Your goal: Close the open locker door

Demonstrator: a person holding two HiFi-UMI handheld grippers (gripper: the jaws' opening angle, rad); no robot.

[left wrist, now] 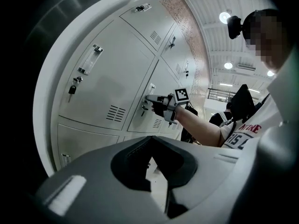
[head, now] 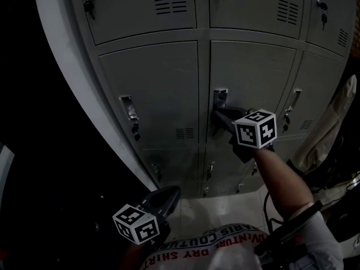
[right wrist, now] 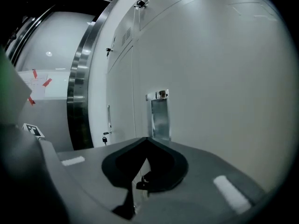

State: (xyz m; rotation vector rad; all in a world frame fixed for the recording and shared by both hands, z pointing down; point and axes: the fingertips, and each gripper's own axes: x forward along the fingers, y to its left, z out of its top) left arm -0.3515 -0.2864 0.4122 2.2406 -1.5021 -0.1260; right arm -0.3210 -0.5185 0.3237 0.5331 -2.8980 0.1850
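The bank of grey lockers [head: 152, 83] fills the head view. The locker door [head: 253, 72] sits centre-right, upright and taller than wide, its plain grey face looking flush with its neighbours. Only the left gripper view shows the right gripper [head: 216, 115] side-on, its tips against that door just below the metal handle [head: 220, 98]. The right gripper view shows its jaws together and empty. The left gripper [head: 170, 194], at bottom centre, is likewise closed on nothing.

A locker area in a large hall: a bank of grey metal lockers [head: 152, 89], with round ceiling lights [left wrist: 225, 17] overhead.
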